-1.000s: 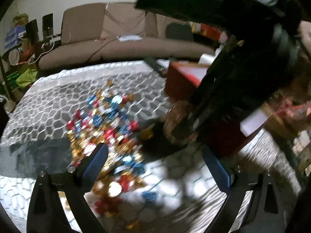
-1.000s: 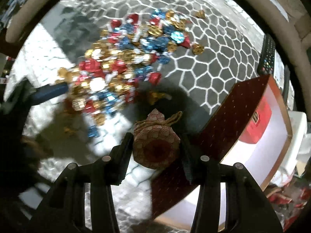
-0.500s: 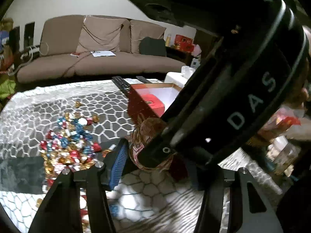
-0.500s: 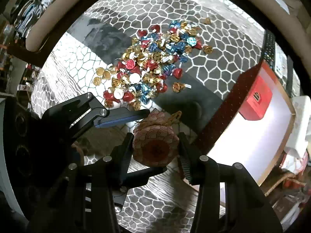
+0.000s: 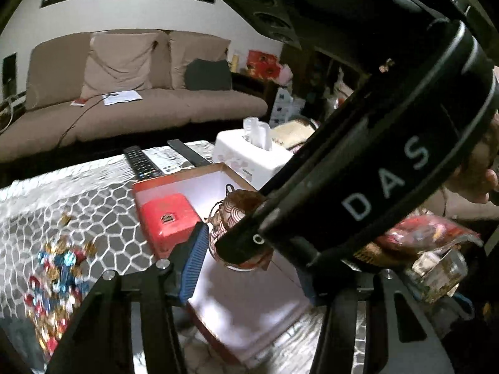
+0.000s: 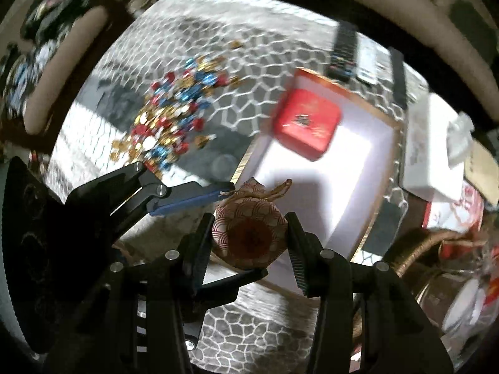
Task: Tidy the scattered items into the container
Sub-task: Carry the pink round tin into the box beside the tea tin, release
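A small drawstring pouch [image 6: 249, 233] with a red-and-white wave pattern hangs between the pads of my right gripper [image 6: 249, 227], which is shut on it and points straight down. The pouch [image 5: 227, 218] is held over the near edge of the red box [image 5: 174, 180] with a white inside [image 6: 349, 168]. My left gripper [image 5: 249, 258] is closing from the side. Its blue pad [image 5: 195, 261] lies against the pouch, and its other finger passes under the pouch in the right wrist view. A pile of foil-wrapped candies [image 6: 174, 118] lies on the patterned table left of the box.
A red tin [image 6: 307, 121] sits in the box's far corner. Remote controls [image 5: 142, 162] and a white tissue box [image 5: 249, 159] lie beyond the box, with a sofa [image 5: 140, 106] behind them. A basket [image 6: 414, 249] and a glass jar [image 5: 439, 274] crowd the right side.
Both grippers rose and shifted from the candy pile towards the box, carrying the pouch. The left jaws narrowed from wide apart to either side of the pouch.
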{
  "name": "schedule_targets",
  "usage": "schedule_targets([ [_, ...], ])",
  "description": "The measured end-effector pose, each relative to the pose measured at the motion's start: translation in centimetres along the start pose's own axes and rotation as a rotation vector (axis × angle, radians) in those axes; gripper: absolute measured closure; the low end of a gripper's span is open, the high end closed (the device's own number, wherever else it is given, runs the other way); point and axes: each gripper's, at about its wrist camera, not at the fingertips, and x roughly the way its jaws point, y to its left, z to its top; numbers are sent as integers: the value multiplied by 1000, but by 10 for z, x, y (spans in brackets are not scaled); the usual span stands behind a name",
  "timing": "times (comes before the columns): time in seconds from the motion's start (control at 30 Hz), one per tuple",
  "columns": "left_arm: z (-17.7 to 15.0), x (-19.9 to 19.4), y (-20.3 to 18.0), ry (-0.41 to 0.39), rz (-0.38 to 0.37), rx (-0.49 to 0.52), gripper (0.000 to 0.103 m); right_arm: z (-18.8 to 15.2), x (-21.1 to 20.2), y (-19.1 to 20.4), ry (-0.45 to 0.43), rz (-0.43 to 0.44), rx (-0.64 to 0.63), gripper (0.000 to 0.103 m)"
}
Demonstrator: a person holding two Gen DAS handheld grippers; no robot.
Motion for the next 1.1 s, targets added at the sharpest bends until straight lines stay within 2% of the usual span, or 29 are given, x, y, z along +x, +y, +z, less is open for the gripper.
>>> schedule_targets([
  [0.13,1,24,2,84,36,25,46,3,14,-32,-24,45,62,60],
  [0.2,-6,30,7,127,50,15,37,6,28,-45,-27,52,85,60],
  [0.27,-14,30,14,152,69,-9,34,7,43,-57,-22,58,104,60],
  [0.43,-27,20,30,171,86,-36,34,15,79,-73,19,-16,89,60],
  [0.67,-31,14,43,165,73,-50,34,29,108,-69,87,-143,5,60],
  [0.8,-31,12,39,156,44,-35,34,29,121,-56,115,-125,-32,60],
  [0.93,-34,10,36,168,38,-6,34,34,134,-50,109,-87,-14,60],
  [1.1,-40,5,36,180,44,24,34,35,143,-46,140,-113,-31,60],
])
